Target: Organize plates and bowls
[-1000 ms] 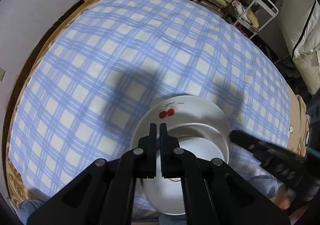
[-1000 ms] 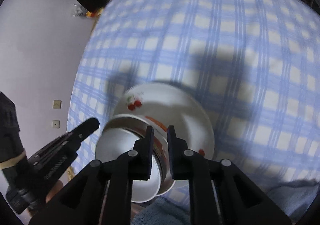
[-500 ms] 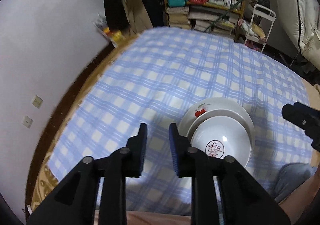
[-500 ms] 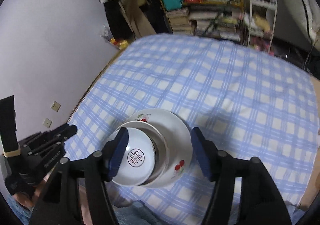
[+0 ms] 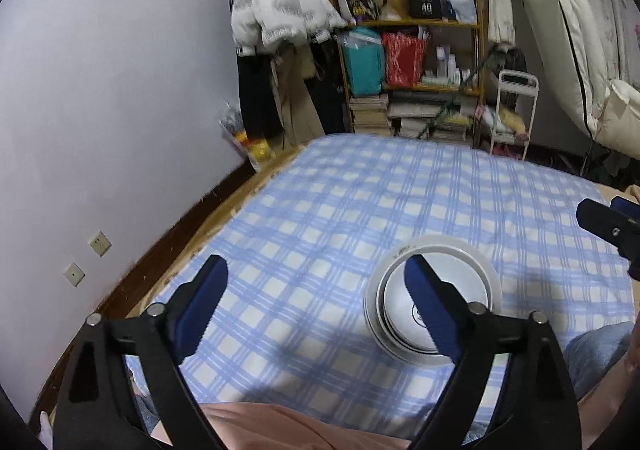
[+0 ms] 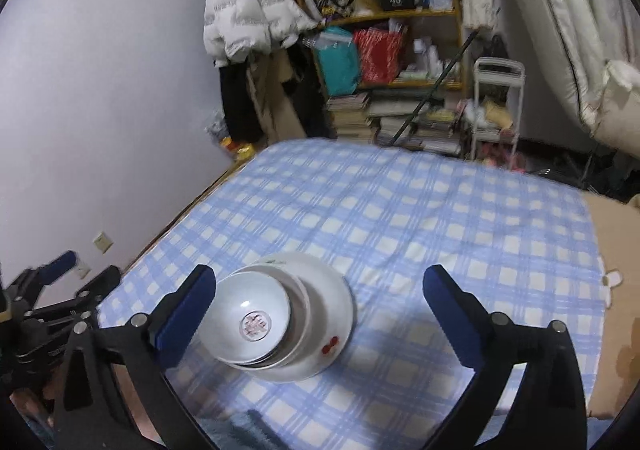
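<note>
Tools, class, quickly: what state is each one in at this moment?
Left tool: jaws opening wide, nothing between them.
Right tool: jaws opening wide, holding nothing; the stacked white ceramic bowls sit free on the white plate.

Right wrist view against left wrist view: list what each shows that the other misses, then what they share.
Only the right wrist view shows the red cherry print on the wide white plate's near rim, and the round red mark inside the top white bowl unobstructed.

Only the left wrist view shows two wall sockets, and a finger of the left tool crossing in front of the stack.

Both show the stacked white bowls on the plate on the blue checked cloth, the cluttered wooden shelf, and both tools' jaws opening with nothing gripped.
</note>
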Tool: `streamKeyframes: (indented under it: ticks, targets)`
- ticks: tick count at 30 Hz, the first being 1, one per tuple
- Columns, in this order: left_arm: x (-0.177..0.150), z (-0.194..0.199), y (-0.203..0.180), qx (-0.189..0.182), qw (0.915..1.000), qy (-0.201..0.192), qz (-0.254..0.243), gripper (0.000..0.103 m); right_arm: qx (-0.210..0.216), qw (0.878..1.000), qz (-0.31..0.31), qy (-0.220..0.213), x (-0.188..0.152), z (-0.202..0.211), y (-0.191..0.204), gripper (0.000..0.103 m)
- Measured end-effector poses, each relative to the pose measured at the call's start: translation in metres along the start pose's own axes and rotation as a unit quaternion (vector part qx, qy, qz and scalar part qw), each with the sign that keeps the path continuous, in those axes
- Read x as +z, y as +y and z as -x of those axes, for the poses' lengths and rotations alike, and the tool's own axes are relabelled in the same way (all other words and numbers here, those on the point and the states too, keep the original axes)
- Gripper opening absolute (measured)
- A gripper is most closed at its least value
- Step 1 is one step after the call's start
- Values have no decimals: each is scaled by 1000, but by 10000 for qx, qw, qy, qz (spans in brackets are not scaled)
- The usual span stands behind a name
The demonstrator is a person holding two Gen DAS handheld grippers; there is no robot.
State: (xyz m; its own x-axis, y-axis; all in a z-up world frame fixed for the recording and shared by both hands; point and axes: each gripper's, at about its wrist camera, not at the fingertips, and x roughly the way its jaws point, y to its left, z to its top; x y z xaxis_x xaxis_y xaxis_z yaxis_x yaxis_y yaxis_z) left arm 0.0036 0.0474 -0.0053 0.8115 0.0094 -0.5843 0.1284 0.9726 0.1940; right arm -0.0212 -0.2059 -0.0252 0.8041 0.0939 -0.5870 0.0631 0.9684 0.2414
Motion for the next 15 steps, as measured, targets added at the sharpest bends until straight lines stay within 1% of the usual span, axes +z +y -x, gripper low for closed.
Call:
streamKeyframes:
  ticks: [3,6,8,12,15]
  targets:
    - [-4,9,-1,59,9996,-270,50,96,-207,9993,127,-286,-8,6,1,103]
    - [-6,14,-4,4,9991,-424,-34,99,-245,9990,74,-370,-12,8,-2,103]
    - [-8,13,-6,-6,9991,-426,-88,99,-255,9989,25,-399,-12,10,-5,103]
    - [-9,8,-9,70,9992,-365,-157,99,-416,9973,202,-565,-14,14,-2,103]
    - [-9,8,-11,52,9991,-386,-168,99,-439,9974,174,-543,-15,13,-3,103]
